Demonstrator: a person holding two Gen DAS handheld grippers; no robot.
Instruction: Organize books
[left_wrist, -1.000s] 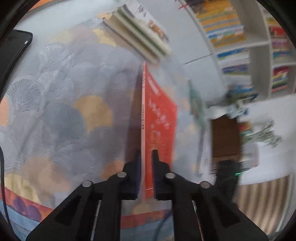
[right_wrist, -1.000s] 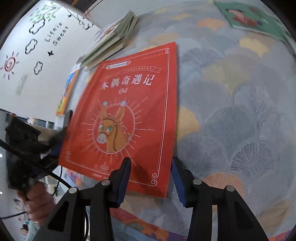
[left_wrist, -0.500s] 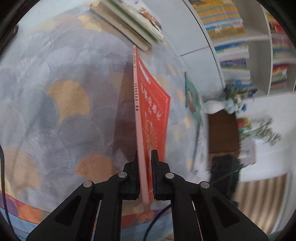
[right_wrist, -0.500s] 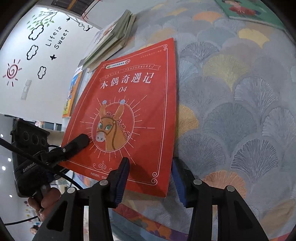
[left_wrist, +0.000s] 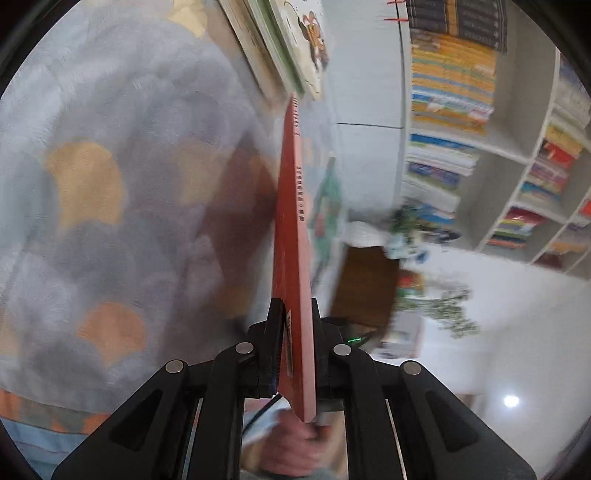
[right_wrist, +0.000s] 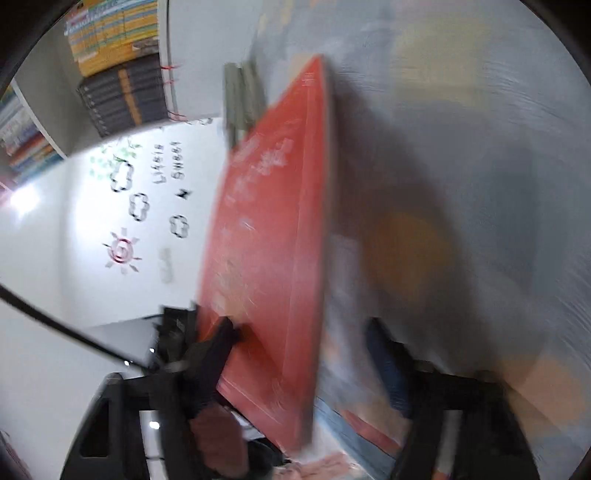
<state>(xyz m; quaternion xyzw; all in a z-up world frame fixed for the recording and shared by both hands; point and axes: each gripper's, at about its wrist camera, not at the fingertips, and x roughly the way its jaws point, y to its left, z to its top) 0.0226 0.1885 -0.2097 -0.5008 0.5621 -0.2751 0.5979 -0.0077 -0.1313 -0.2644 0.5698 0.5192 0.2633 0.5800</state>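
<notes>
A thin red book (left_wrist: 293, 236) stands on edge over the fan-patterned cloth (left_wrist: 110, 184), and I see it edge-on in the left wrist view. My left gripper (left_wrist: 294, 306) is shut on its near end. In the blurred right wrist view the red book (right_wrist: 266, 229) is tilted up, with its near corner between the fingers of my right gripper (right_wrist: 303, 343). Those jaws are closing, and a gap shows between the book and the right finger (right_wrist: 384, 362). A stack of books (left_wrist: 288, 48) lies at the cloth's far edge.
A green book (left_wrist: 327, 206) lies flat beyond the red one. White shelves packed with books (left_wrist: 461, 110) fill the right, and a brown cabinet (left_wrist: 365, 284) stands below them. A person's hand (right_wrist: 218, 435) shows under the grippers. A decorated white wall (right_wrist: 140, 206) is at the left.
The red book has tipped from lying flat to standing on edge. Both views have rolled and turned toward the shelves. The right gripper's fingers have come closer around the book's corner.
</notes>
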